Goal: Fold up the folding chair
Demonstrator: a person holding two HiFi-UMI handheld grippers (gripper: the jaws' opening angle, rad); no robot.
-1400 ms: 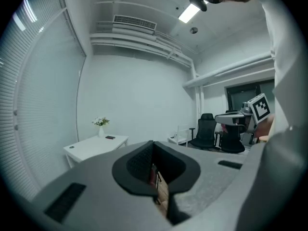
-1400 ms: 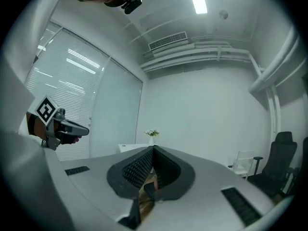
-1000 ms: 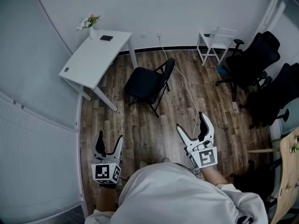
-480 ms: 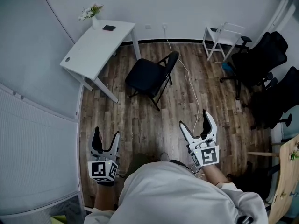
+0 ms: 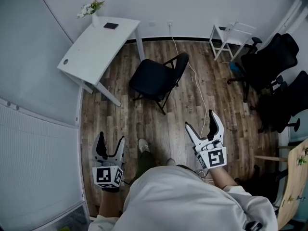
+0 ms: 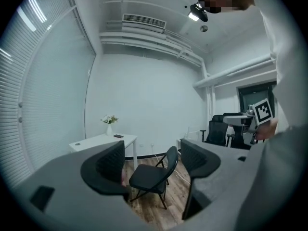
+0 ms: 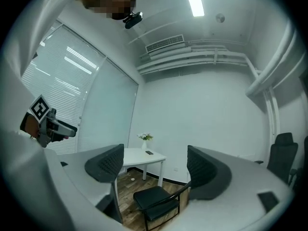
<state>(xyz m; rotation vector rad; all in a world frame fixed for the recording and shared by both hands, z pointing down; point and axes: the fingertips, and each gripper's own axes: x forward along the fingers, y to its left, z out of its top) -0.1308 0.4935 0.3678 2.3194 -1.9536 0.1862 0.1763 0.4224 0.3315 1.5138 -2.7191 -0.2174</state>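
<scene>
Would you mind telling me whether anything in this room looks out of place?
Only the white cable: it trails loose across the floor from the wall, right beside the open folding chair. Nothing looks spilled or damaged.

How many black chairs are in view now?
3: the folding chair beside the white desk, one office chair at upper right, a second office chair below it. Others may be hidden.

Black folding chair (image 5: 159, 80), unfolded, upright on the wood floor (image 5: 144, 124) just beside the white desk (image 5: 96, 47), seat toward the desk, backrest away.
</scene>
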